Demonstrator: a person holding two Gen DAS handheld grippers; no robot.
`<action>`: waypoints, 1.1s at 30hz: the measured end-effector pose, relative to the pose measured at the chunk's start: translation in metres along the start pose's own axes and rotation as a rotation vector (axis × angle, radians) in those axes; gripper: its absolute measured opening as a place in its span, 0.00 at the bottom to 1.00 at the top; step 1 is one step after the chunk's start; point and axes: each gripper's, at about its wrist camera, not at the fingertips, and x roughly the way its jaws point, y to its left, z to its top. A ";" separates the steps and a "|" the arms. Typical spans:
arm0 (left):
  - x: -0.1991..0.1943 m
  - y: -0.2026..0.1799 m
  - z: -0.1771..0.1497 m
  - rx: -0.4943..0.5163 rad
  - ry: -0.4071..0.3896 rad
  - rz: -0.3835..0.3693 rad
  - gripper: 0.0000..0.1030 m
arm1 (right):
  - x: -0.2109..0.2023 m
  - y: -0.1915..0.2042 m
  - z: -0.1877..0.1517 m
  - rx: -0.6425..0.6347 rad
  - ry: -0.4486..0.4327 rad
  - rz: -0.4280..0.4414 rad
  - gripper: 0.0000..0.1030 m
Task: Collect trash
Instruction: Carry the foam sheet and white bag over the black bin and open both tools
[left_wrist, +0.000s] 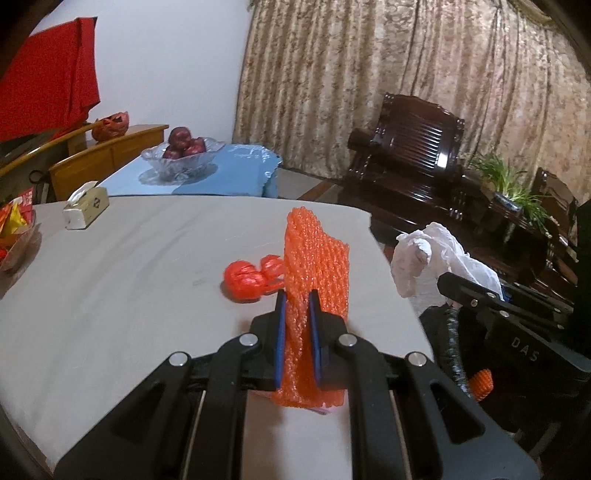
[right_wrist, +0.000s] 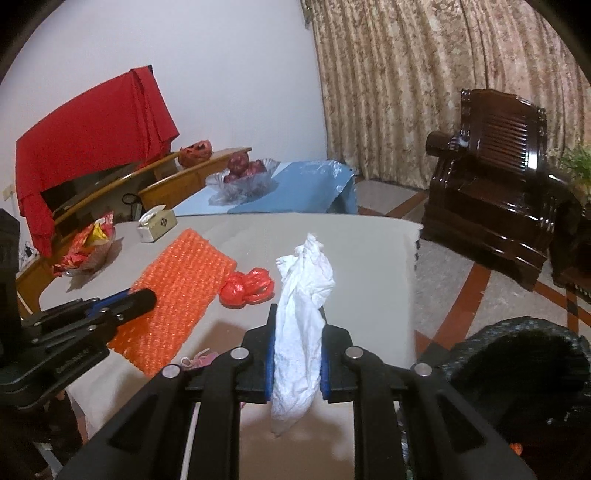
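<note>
Left gripper (left_wrist: 297, 295): jaws clamped on the orange foam-mesh sheet (left_wrist: 316, 258), long axis upright. Right gripper (right_wrist: 297, 312): jaws pinching the crumpled white tissue (right_wrist: 304, 291). The knotted red plastic bag (right_wrist: 246, 286) lies on the grey surface (right_wrist: 369, 251), centre frame, ahead-left of the right jaws.

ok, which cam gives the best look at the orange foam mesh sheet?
Right wrist. There the orange foam mesh sheet shows broadside, nearly its whole face, with the left gripper clamped on its near edge. The left wrist view sees the sheet more edge-on, standing between the shut blue pads, hiding part of the crumpled red plastic bag.
</note>
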 end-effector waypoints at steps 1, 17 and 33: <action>-0.002 -0.004 0.000 0.003 -0.003 -0.008 0.10 | -0.007 -0.003 0.000 0.003 -0.009 -0.006 0.17; -0.018 -0.080 0.002 0.082 -0.039 -0.141 0.10 | -0.079 -0.044 -0.008 0.040 -0.085 -0.108 0.17; -0.008 -0.167 -0.015 0.176 -0.004 -0.283 0.11 | -0.132 -0.107 -0.038 0.126 -0.108 -0.251 0.17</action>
